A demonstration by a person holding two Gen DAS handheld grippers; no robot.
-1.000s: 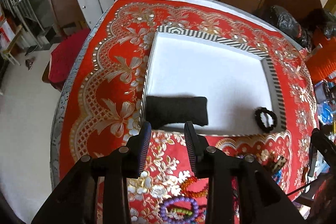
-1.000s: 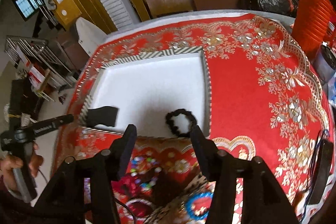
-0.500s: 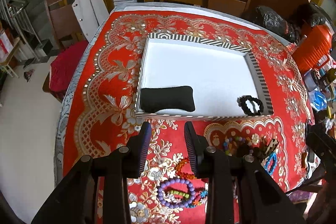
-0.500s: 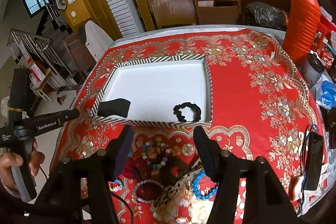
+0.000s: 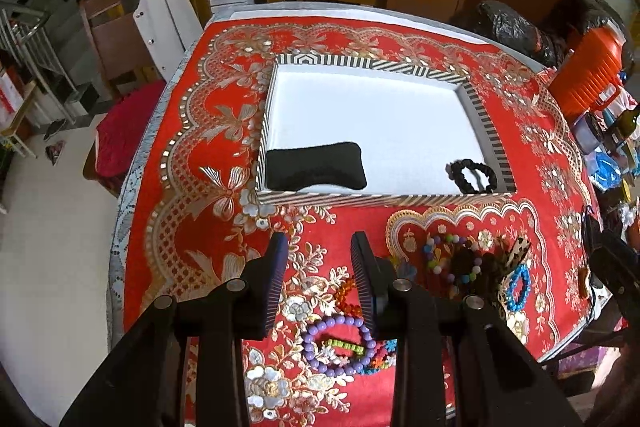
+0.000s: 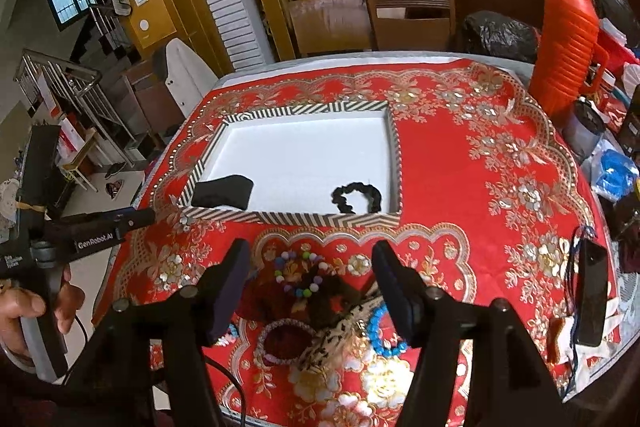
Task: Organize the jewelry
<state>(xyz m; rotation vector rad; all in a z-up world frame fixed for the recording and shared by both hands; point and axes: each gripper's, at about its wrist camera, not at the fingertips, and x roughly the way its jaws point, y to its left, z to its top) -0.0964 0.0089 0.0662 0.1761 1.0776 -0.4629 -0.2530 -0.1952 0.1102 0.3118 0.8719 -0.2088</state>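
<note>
Left gripper (image 5: 318, 247), jaws apart and empty, hovers over the red table (image 5: 192, 155) before a striped tray (image 5: 380, 199) holding a black cushion (image 5: 316, 171) and black bracelet (image 5: 474, 175). Right gripper (image 6: 312, 259), also apart and empty, hangs above a bracelet pile (image 6: 316, 299) near the tray (image 6: 320, 218).

Wooden chair (image 6: 410, 17), perhaps yellow doors.

White tray (image 5: 372, 115) floor lies open between cushion (image 5: 316, 166) and scrunchie (image 5: 474, 177).
</note>
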